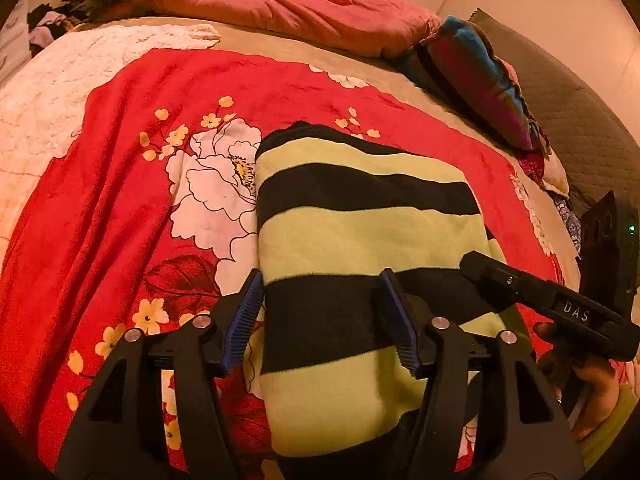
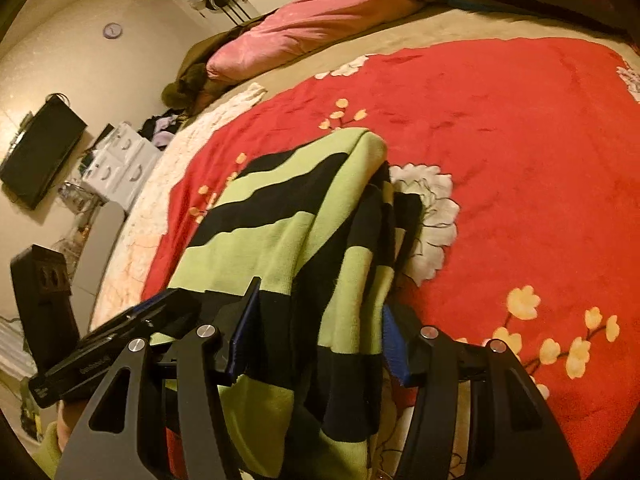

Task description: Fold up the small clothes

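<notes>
A green-and-black striped sweater (image 1: 352, 240) lies folded into a long strip on a red floral blanket (image 1: 120, 208). My left gripper (image 1: 322, 288) is open, its blue-padded fingers spread over the sweater's near part without pinching it. The right gripper's black body (image 1: 560, 308) reaches in from the right beside the sweater's edge. In the right wrist view the sweater (image 2: 288, 216) runs away from me, its right side bunched in layers. My right gripper (image 2: 320, 300) is open, its fingers astride the sweater's near end. The left gripper's body (image 2: 120, 340) shows at lower left.
A pink duvet (image 1: 288, 12) lies along the bed's far side. A blue and magenta pillow (image 1: 480, 80) sits at the right by a grey headboard (image 1: 580, 128). A white cover (image 1: 48, 96) lies at the left. A wall TV (image 2: 40, 152) and drawers (image 2: 120, 152) stand beyond the bed.
</notes>
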`<state>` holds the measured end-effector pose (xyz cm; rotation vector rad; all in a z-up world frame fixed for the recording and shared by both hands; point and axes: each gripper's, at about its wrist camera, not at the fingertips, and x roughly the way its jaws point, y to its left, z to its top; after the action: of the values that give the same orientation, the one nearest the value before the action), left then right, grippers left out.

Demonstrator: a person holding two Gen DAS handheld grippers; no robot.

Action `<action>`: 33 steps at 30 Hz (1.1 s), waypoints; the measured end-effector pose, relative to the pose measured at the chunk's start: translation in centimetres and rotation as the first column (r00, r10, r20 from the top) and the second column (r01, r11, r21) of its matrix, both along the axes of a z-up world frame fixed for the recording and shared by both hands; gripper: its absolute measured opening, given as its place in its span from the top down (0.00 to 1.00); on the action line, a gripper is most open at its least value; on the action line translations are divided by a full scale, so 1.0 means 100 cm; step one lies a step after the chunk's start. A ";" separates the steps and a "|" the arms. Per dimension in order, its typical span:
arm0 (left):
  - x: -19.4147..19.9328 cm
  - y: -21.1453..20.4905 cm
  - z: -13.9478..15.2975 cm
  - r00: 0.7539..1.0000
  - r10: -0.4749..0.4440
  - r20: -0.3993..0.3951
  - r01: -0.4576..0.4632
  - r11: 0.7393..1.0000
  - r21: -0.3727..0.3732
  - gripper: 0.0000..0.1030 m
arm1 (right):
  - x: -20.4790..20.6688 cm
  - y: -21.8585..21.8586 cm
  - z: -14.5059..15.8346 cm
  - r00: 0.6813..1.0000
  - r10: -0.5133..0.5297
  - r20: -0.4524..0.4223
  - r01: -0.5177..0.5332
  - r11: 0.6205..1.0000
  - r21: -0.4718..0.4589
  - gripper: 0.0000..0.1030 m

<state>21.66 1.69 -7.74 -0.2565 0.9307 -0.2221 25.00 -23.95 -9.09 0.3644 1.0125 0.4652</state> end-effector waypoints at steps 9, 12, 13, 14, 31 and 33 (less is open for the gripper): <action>0.001 0.004 -0.012 0.999 0.003 -0.032 -0.003 1.000 0.016 0.37 | 0.005 0.001 -0.013 0.999 -0.043 -0.025 0.039 0.992 -0.123 0.32; 0.000 0.005 -0.013 0.999 -0.002 -0.035 0.003 1.000 0.026 0.34 | 0.006 -0.002 -0.019 0.997 -0.066 -0.044 0.060 0.992 -0.114 0.26; 0.000 0.005 -0.013 0.999 -0.004 -0.034 0.005 1.000 0.029 0.34 | 0.006 -0.003 -0.021 0.996 -0.074 -0.047 0.068 0.991 -0.113 0.24; -0.001 0.005 -0.013 0.999 -0.007 -0.031 0.008 0.999 0.035 0.33 | 0.006 -0.004 -0.022 0.996 -0.078 -0.048 0.072 0.991 -0.114 0.23; -0.007 0.002 -0.004 1.000 0.013 -0.010 -0.013 0.999 0.035 0.12 | -0.010 -0.020 0.013 0.991 -0.125 0.039 0.129 0.983 -0.127 0.05; -0.012 0.001 0.006 1.000 0.018 0.014 -0.019 0.999 0.051 0.09 | -0.019 -0.026 0.027 0.987 -0.142 0.076 0.151 0.979 -0.134 0.04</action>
<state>20.49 1.80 -7.13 -0.2158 0.9195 -0.1826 23.10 -26.54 -6.37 0.2938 0.9407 0.2701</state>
